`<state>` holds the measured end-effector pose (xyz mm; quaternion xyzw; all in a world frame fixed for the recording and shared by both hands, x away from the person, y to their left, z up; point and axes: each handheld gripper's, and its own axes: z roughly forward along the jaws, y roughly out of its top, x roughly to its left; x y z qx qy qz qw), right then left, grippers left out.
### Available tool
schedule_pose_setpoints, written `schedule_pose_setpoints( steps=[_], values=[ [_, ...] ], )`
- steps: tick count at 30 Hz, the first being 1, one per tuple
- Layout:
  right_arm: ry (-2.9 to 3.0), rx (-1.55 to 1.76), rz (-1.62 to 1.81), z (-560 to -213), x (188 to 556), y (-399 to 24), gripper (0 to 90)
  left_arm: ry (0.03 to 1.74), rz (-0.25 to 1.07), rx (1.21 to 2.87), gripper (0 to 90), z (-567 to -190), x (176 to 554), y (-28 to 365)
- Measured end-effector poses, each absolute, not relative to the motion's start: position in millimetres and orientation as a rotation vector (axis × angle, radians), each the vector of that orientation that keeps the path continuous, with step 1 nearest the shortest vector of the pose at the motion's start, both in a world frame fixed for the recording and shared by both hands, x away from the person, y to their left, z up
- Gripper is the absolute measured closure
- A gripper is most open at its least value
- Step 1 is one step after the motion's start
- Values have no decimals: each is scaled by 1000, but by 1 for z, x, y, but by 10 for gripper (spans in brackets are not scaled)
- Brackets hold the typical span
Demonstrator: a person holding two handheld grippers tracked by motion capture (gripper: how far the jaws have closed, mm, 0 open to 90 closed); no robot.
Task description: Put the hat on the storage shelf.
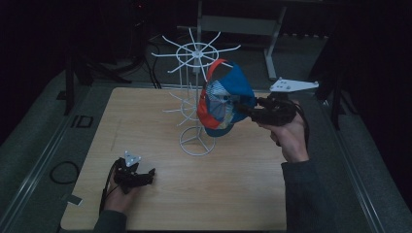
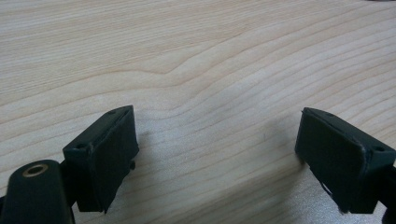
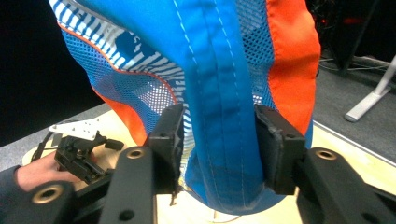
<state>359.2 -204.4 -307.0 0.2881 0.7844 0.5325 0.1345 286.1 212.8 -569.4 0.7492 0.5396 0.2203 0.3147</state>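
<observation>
Right gripper [image 1: 241, 109] grips cap [image 1: 228, 94] beside (perhaps touching) white rack [image 1: 194, 73].

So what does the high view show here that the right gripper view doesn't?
High view alone: the white wire rack standing on the table, and the right hand holding its hand-held gripper.
Right gripper view alone: the jaws pinching a blue band of the cap, and its mesh lining up close.
Both: the cap, the wooden table, and the left hand-held gripper resting low.
</observation>
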Motion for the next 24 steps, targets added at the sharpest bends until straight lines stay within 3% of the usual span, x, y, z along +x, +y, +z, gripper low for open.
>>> schedule_pose_setpoints(
  steps=[10, 24],
  values=[
    [2247, 878, 1491, -311, 356, -207, 428, 1422, 580, 1973, 133, -569, 286, 213],
    [2186, 985, 1494, -320, 351, -227, 390, 1422, 578, 1976, 133, -569, 286, 213]
  ],
)
